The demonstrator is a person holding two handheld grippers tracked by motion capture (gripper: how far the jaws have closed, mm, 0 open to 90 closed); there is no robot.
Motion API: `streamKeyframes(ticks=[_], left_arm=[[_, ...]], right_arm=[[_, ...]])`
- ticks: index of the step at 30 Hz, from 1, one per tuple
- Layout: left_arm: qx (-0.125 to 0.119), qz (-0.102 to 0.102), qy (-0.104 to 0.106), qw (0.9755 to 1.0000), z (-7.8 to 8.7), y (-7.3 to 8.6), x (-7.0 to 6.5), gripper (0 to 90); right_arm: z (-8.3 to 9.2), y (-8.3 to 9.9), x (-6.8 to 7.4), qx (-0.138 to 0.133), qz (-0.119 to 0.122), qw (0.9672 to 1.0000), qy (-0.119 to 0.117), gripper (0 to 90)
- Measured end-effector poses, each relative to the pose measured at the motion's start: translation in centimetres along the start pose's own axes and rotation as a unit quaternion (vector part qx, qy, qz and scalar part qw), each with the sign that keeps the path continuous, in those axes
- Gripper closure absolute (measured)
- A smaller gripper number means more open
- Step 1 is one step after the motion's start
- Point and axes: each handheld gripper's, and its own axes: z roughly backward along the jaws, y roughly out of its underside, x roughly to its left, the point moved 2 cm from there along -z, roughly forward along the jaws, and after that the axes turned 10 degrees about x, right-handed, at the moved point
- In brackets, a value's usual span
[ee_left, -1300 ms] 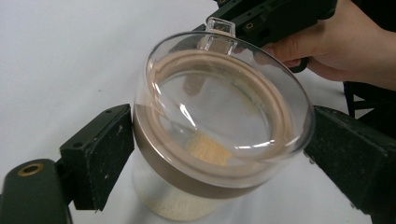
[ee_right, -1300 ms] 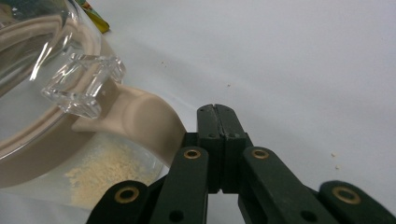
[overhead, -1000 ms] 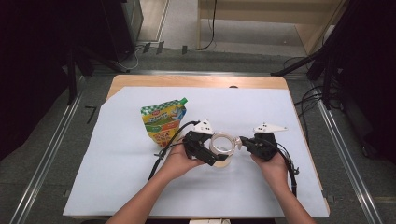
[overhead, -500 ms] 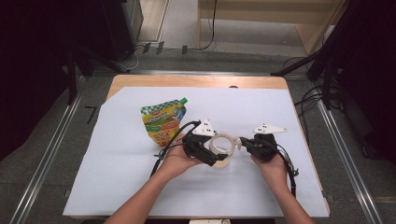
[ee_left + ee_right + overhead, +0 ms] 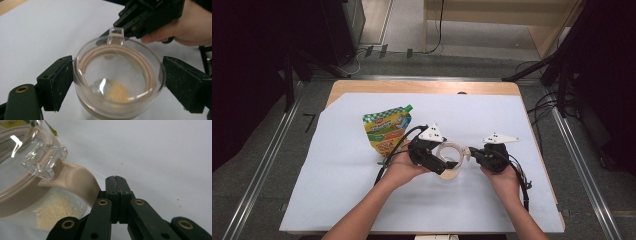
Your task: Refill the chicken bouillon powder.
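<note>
Gripping the clear lid (image 5: pixel 117 72) of a small jar (image 5: pixel 449 167) from both sides, the left gripper (image 5: pixel 439 161) holds its two black jaws clamped against the lid's rim; in the left gripper view the pads press on the left and right edges of the round transparent lid, which sits on the jar's beige collar (image 5: pixel 87 56). The right gripper (image 5: pixel 473 152) has its jaws fully together, with nothing between the pads; in the right gripper view the closed tips lie just beside the beige curved handle (image 5: pixel 77 182) below the lid's clear square tab (image 5: pixel 45 160), and whether they touch it cannot be told. In the left gripper view that same tab (image 5: pixel 116 35) points toward the right gripper, whose tips reach up to it. The jar stands upright on the white sheet (image 5: pixel 337 200) between the two grippers, near the middle of the table (image 5: pixel 362 86), and holds a small heap of pale yellow powder (image 5: pixel 116 91) at its bottom. The left hand (image 5: pixel 399 170) and the right hand (image 5: pixel 502 177) enter from the near edge. A colourful spouted pouch (image 5: pixel 387 130) with a green cap lies flat on the sheet just behind the left gripper, apart from the jar. A few crumbs (image 5: pixel 179 202) dot the sheet beside the right gripper.
</note>
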Motion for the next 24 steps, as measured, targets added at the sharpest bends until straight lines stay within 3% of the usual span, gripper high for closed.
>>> streamKeyframes(ticks=[11, 15, 24], left_arm=[[0.013, 0.004, -0.005, 0.9999, -0.1, -0.2, -0.2, 13.2], [0.004, 0.014, 0.0, 0.9999, 0.3, -0.6, -0.1, 13.3], [0.004, 0.009, -0.004, 0.9999, 0.8, -2.0, -0.3, 13.2]], right_arm=[[-0.1, 0.0, 0.0, -0.001, 0.0, 1.0, 0.002, 90.0], [0.0, 0.0, 0.0, -0.002, -0.001, 1.0, 0.0, 90.0], [0.0, 0.1, 0.1, -0.002, 0.001, 1.0, 0.002, 90.0]])
